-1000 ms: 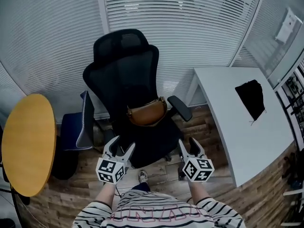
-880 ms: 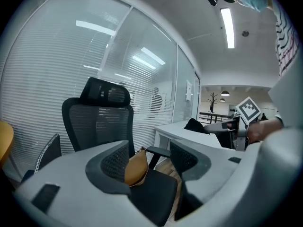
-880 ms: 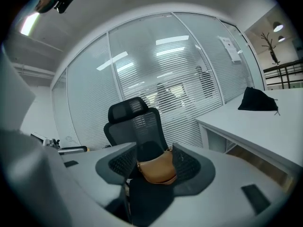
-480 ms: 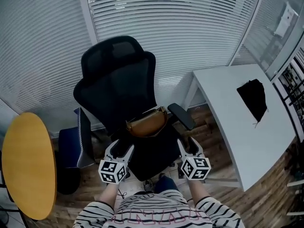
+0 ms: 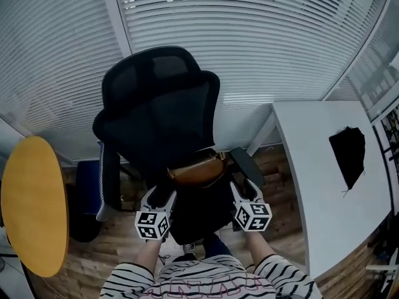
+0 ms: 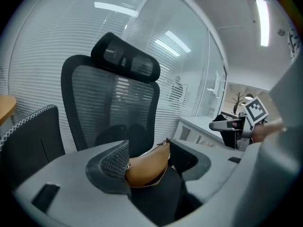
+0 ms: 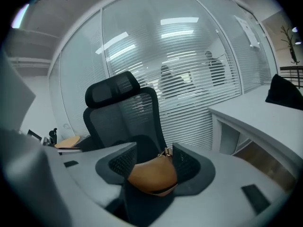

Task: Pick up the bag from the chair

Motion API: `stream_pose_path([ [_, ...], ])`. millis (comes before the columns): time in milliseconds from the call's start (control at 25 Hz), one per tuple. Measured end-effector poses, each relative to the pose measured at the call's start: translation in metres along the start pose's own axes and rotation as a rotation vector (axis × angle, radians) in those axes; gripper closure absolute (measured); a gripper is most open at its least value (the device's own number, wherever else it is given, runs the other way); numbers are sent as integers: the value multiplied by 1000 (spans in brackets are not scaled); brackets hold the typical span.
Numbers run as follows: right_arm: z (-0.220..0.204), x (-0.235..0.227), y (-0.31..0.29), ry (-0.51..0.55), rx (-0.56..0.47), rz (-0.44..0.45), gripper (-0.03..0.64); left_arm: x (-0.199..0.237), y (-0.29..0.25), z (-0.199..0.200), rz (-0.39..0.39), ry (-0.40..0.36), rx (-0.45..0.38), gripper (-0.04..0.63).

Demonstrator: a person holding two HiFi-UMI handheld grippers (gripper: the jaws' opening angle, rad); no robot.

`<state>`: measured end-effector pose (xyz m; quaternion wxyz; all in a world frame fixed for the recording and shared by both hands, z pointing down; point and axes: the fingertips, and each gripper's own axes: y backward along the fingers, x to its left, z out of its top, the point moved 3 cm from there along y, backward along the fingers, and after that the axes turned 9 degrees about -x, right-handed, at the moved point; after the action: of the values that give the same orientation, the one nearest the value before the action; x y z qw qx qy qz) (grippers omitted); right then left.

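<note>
Two claws sit low in my head view, left claw and right claw, both short of the brown bag on the chair seat by the backrest. Left gripper view: jaws apart, empty, bag beyond them. Right gripper view: likewise apart and empty. I'd advance level, straddle the bag's top edge, then close.

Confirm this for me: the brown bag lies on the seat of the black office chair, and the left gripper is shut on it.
Not quite. The left gripper is not shut on the bag. The left gripper view shows its jaws standing apart, with the bag only seen through the gap ahead of them. The rest holds: the brown bag lies on the seat of the black office chair.
</note>
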<state>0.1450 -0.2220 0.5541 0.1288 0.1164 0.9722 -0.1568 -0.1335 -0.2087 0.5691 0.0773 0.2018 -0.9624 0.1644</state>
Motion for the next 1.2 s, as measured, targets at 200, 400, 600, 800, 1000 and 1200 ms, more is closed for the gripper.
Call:
stream_pose_path([
  [200,-12,-17,-58,15,58,52,387,15,-34,-20,89,55,17,347],
  [400,-28,-34,-109,30,91,79,387,32,-67,-40,159,89,36,347],
  [600,-61,-47,-154,22,146,102,387,47,-92,-64,187,126,65,347],
  [800,-77,-55,-184,-2,195,110,387,52,-109,-71,220,147,85,347],
  [1000,-99,-64,-205,-30,236,114,387,65,-123,-86,266,190,114,347],
  [1200,-110,-61,-217,-57,238,158,379,76,-134,-97,282,209,133,345],
])
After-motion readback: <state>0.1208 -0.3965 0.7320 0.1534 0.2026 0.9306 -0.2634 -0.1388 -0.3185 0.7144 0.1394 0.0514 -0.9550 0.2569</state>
